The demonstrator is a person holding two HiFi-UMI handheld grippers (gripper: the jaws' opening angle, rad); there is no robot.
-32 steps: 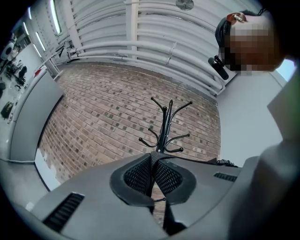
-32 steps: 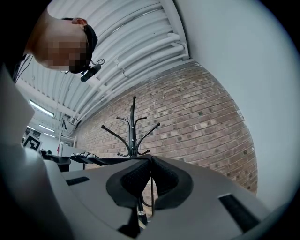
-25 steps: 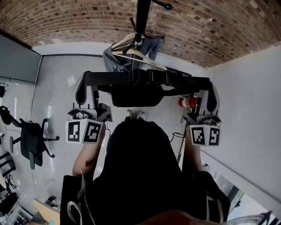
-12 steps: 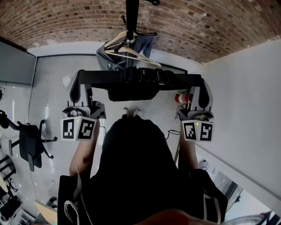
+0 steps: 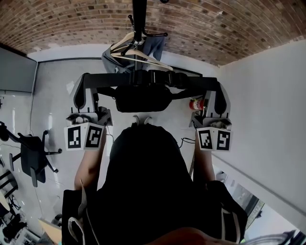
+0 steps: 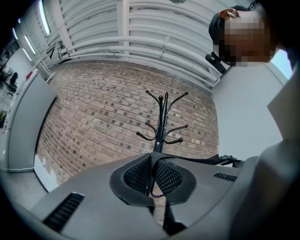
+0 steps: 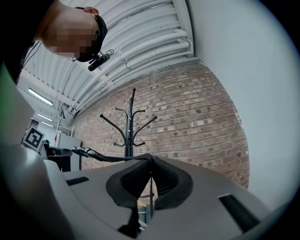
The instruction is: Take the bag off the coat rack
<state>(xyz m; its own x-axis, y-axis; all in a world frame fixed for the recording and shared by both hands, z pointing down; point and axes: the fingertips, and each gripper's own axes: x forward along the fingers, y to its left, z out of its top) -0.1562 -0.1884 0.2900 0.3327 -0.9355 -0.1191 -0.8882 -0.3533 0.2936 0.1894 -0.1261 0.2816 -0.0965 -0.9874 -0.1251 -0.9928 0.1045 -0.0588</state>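
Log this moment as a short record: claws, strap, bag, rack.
left claw: shut on one end of the strap
right claw: shut on the other end
strap: stretched between the claws
bag: black, hanging from the strap's middle
coat rack: beyond the bag, upper hooks bare
on rack, lower: hangers, grey garment

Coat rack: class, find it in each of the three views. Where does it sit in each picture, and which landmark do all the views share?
Head view: coat rack at the top edge, centre, beyond the bag.
Left gripper view: coat rack in the middle of the picture.
Right gripper view: coat rack left of centre.
Shared landmark: the brick wall behind it.
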